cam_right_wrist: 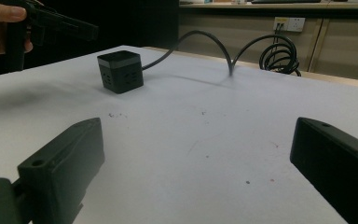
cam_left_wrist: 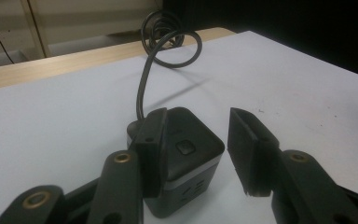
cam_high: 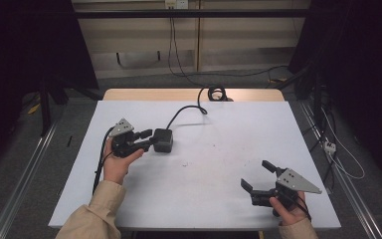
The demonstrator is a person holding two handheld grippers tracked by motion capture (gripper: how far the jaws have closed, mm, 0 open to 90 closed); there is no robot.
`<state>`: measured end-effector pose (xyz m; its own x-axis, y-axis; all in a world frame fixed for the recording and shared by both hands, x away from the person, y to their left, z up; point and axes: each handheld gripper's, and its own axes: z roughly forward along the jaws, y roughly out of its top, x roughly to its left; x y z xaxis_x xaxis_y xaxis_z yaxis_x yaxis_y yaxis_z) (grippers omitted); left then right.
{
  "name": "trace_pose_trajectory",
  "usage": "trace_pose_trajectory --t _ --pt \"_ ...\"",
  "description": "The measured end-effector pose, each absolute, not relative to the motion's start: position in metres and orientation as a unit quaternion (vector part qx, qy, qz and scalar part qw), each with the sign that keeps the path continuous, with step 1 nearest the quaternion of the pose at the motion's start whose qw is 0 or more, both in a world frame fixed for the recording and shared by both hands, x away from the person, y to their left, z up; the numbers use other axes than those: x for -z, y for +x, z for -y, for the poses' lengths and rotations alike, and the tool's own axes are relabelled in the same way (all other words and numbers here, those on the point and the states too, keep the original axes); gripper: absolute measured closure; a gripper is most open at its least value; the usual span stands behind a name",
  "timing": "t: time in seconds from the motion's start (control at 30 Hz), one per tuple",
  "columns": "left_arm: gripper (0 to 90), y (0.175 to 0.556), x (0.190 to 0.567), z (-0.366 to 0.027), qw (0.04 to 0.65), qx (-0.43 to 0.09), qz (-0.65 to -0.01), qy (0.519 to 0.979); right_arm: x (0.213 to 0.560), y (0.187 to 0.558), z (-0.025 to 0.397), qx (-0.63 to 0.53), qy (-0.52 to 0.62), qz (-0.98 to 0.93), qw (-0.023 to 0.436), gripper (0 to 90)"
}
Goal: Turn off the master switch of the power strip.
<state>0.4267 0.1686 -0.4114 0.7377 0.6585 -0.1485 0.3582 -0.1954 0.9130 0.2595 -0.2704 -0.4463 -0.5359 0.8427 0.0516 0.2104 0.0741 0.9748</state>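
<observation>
The black cube power socket (cam_high: 162, 140) sits on the white counter (cam_high: 219, 169) at about ten o'clock from the counter's middle, its cable (cam_high: 184, 110) running off toward twelve o'clock to a coil (cam_high: 217, 93) at the far edge. The left gripper (cam_high: 146, 139) lies at the cube's nine o'clock side, held in the person's left hand (cam_high: 115, 162). In the left gripper view its fingers (cam_left_wrist: 151, 140) are spread, one finger lying against the side of the cube (cam_left_wrist: 186, 154) and the other standing clear of it, with a gap between; the cube's top shows a small square button (cam_left_wrist: 185, 147). The right gripper (cam_high: 258, 177) rests low on the counter at about four o'clock, well apart from the cube, fingers (cam_right_wrist: 65, 158) spread wide with bare counter between them. From the right gripper view the cube (cam_right_wrist: 120, 71) stands at eleven o'clock, with slots in its sides.
</observation>
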Motion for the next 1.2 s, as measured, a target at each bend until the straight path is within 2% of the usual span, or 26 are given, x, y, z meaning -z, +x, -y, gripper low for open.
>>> trace_pose_trajectory --t 1.2 --pt "74.1 0.441 0.411 -0.161 0.520 -0.124 -0.349 0.770 0.447 0.259 0.270 -0.557 0.387 -0.677 0.286 2.6"
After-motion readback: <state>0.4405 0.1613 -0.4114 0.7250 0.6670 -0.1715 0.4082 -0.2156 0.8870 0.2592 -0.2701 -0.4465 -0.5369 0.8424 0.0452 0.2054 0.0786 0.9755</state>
